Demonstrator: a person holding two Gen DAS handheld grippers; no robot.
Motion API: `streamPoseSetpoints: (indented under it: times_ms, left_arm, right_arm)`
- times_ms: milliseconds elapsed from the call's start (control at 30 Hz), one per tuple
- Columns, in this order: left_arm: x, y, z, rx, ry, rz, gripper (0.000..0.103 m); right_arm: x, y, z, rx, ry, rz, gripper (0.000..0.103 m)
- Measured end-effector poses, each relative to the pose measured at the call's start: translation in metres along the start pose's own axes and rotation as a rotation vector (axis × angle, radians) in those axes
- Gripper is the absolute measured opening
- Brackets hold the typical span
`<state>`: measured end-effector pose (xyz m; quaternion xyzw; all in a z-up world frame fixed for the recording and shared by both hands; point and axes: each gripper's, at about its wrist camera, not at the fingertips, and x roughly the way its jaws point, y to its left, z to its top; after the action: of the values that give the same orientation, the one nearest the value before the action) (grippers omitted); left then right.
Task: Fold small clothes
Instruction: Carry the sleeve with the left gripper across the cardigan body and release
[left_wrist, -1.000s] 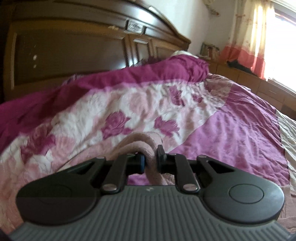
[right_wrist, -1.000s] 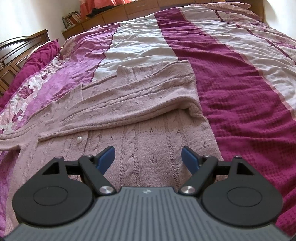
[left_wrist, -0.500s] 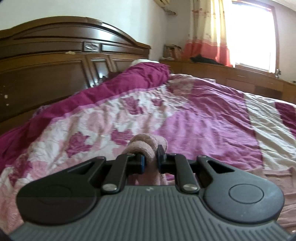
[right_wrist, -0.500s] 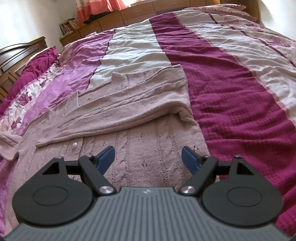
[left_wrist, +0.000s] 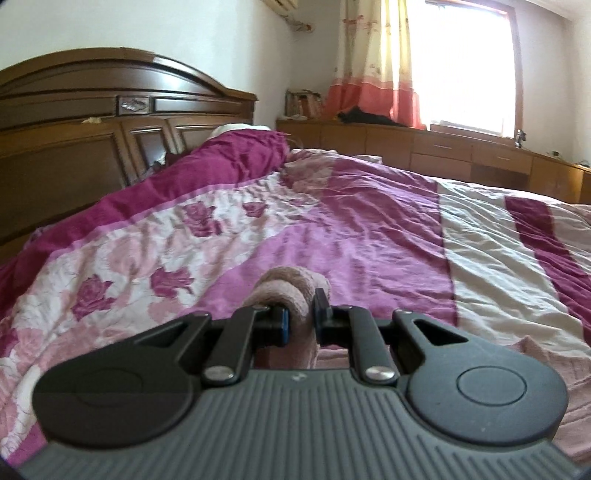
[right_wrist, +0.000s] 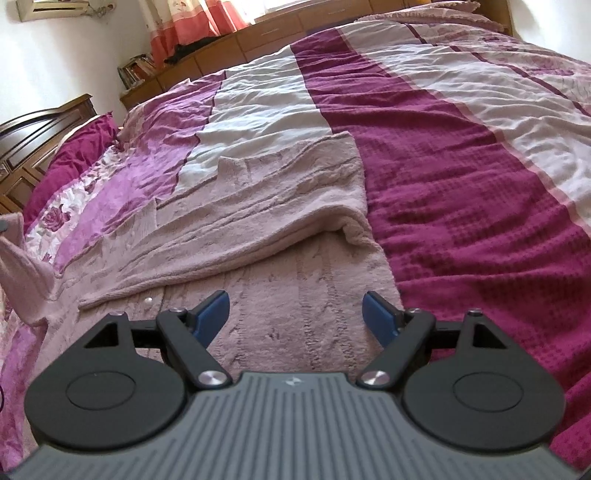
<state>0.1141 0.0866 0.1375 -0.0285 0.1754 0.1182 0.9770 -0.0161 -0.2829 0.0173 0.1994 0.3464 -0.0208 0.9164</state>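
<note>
1 striped bedspread (right_wrist: 424, 155), wooden headboard (left_wrist: 92, 122), curtained window (left_wrist: 461, 62)

Sweater (right_wrist: 280, 229) lower part hidden behind right claw (right_wrist: 295, 314) body; left sleeve cut by frame edge.

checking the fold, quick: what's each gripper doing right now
Left gripper: shut on a bunched piece of the pink knit sweater.
Right gripper: open, empty, poised above the sweater.
</note>
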Motion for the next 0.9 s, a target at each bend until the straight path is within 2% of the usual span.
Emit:
streamPoseSetpoints:
  times_ms: [533,900]
  left_arm:
    - [0.002,-0.113,-0.05,0.129,0.107,-0.127,0.014]
    - [0.016,-0.141,-0.092,0.181,0.231,-0.161,0.014]
  right_arm:
    - [0.002,-0.025,0.0,0.09,-0.029,0.047,0.084]
    - [0.004,-0.027,-0.001,0.099,-0.029,0.05,0.085]
